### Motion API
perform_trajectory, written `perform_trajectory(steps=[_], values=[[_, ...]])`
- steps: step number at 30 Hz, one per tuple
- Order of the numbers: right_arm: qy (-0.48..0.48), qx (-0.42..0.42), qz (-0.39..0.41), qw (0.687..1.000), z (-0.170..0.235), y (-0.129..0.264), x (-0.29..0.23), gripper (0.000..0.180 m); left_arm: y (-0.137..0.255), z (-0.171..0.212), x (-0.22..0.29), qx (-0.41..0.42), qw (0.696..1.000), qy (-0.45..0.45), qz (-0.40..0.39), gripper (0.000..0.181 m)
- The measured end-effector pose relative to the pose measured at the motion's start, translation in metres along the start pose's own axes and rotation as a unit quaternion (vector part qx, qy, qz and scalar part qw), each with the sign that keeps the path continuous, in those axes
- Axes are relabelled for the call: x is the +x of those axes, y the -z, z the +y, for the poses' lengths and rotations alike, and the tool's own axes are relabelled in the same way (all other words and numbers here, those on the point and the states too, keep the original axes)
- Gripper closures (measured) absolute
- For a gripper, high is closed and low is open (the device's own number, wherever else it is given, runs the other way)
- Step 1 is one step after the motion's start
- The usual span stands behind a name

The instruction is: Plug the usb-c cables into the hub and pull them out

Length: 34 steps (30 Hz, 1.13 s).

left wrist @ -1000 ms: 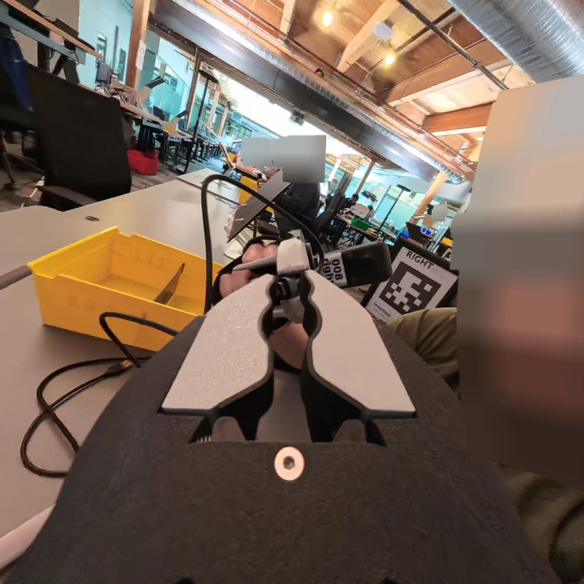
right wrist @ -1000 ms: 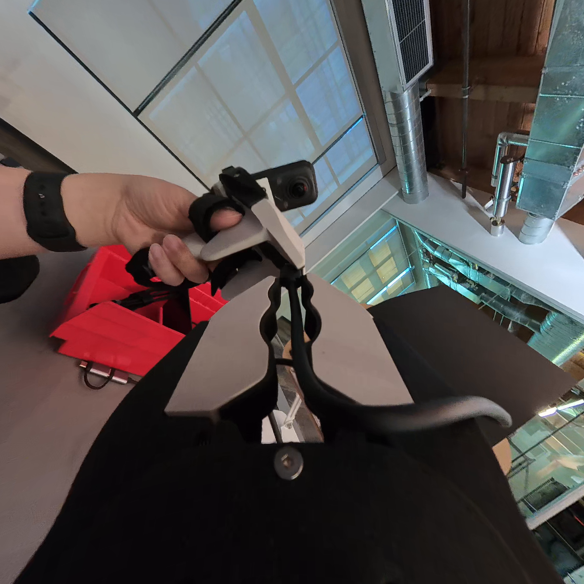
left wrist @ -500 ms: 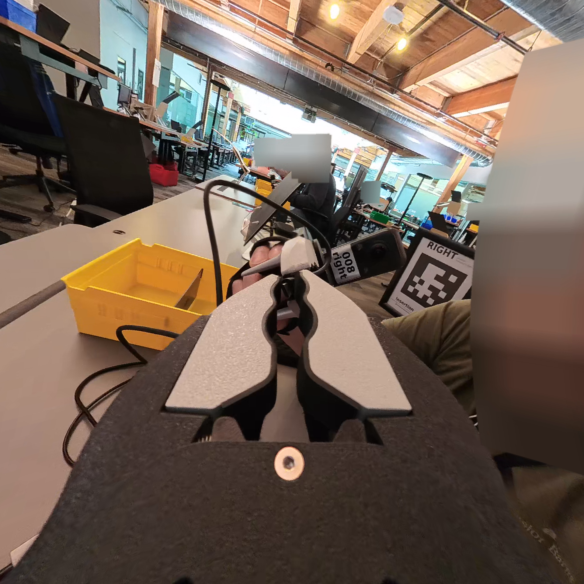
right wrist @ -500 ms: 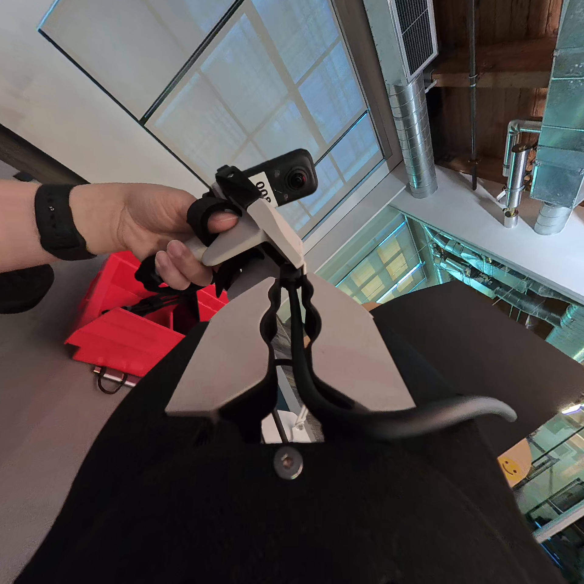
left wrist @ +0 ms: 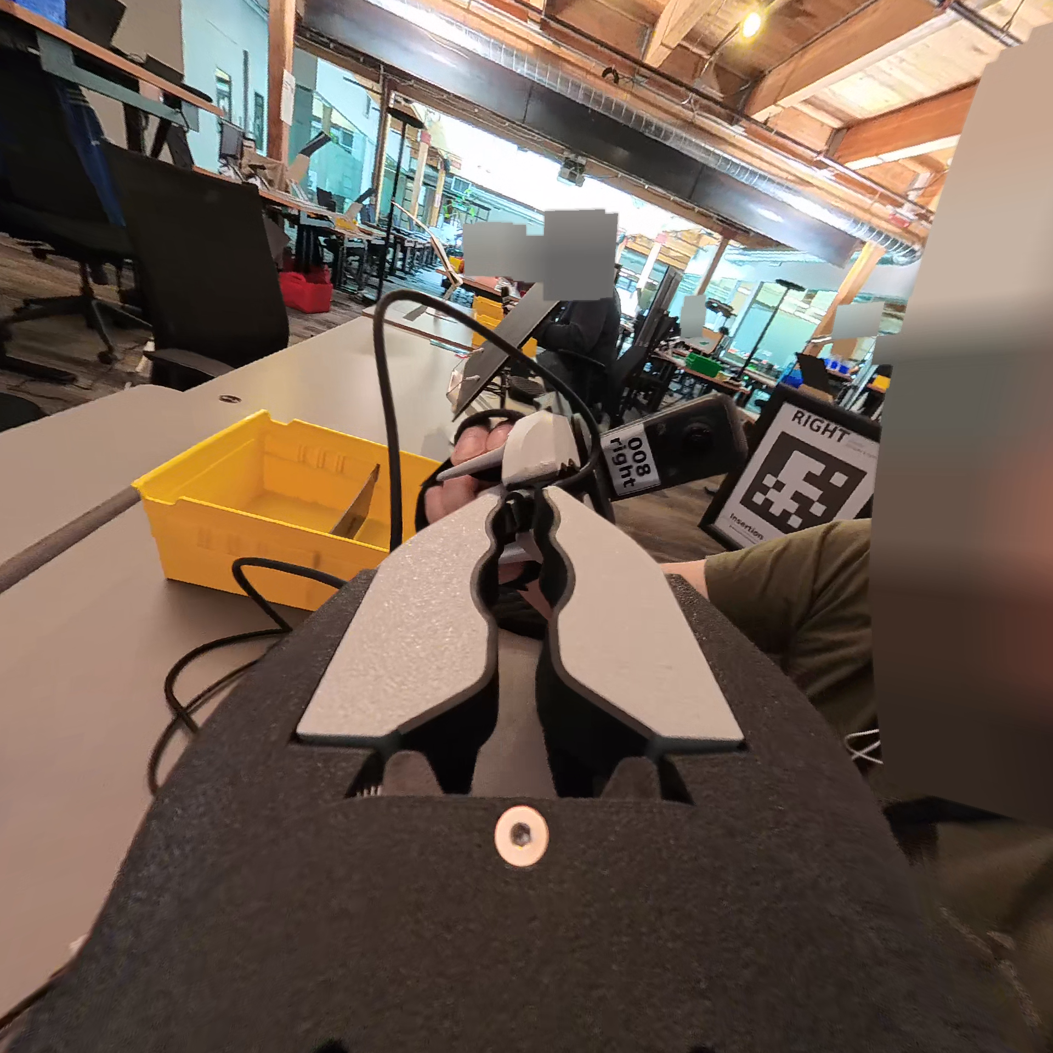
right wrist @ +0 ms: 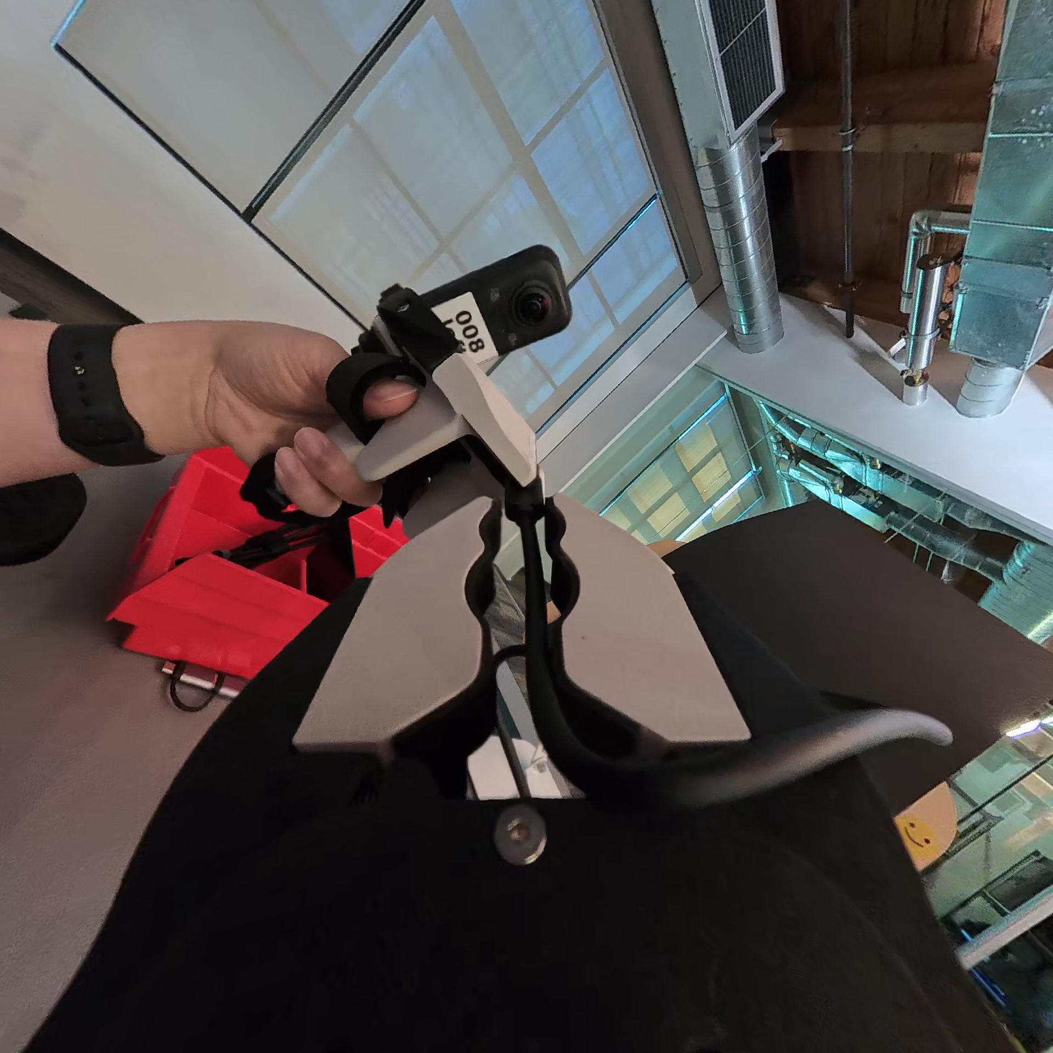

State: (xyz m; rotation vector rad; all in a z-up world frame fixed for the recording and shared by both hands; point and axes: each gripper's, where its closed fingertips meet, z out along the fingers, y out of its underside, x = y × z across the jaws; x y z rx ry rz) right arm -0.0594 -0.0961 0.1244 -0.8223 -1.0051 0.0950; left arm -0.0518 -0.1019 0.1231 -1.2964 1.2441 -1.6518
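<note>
My left gripper [left wrist: 521, 504] is shut on a small grey piece, the hub [left wrist: 515, 551], which is mostly hidden between its fingers. My right gripper [right wrist: 521, 501] is shut on a black usb-c cable [right wrist: 535, 598] just behind its plug. The two grippers meet tip to tip in the air above the table. The plug [left wrist: 515, 507] sits at the hub's end; I cannot tell how deep it is in. The cable [left wrist: 387, 399] loops up over the right gripper's fingers [left wrist: 533, 456] and down to the table. A hand holds the left gripper's fingers [right wrist: 490, 410].
A yellow bin [left wrist: 273, 501] stands on the grey table [left wrist: 85, 655], left of the grippers. A red bin [right wrist: 216, 587] with black cables stands behind the left hand, a small silver item [right wrist: 194, 684] beside it. A marker sign [left wrist: 798, 484] and an olive sleeve [left wrist: 798, 598] are to the right. Less than 4 cm separates the two grippers' tips.
Both grippers stay shut and tip to tip. The pair has shifted slightly over the table, and the cable slack on the table has been drawn closer to the left gripper.
</note>
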Motion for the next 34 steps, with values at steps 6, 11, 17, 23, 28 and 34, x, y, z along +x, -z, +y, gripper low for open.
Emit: perform_trajectory(steps=[6,11,17,23,28,34], values=[[-0.014,0.016,0.020,1.000,-0.0041,0.0011,0.0049,0.163,-0.0032,-0.0072,0.0037,0.018,0.999,-0.027,-0.005,0.173],[-0.014,0.019,0.030,0.999,-0.0047,0.0020,0.0074,0.166,-0.0049,-0.0076,0.0039,0.019,1.000,-0.023,-0.004,0.173],[-0.007,0.017,0.032,0.999,-0.0055,0.0010,0.0065,0.165,-0.0044,-0.0079,0.0026,0.020,0.999,-0.024,-0.007,0.173],[-0.004,0.015,0.034,0.999,-0.0063,0.0011,0.0073,0.166,-0.0048,-0.0085,0.0029,0.022,0.999,-0.023,-0.008,0.173],[-0.004,0.013,0.034,0.999,-0.0063,0.0014,0.0077,0.166,-0.0051,-0.0091,0.0031,0.025,0.999,-0.022,-0.006,0.173],[0.003,0.008,0.031,0.999,-0.0050,0.0019,0.0074,0.166,-0.0055,-0.0085,0.0021,0.025,0.999,-0.019,-0.008,0.172]])
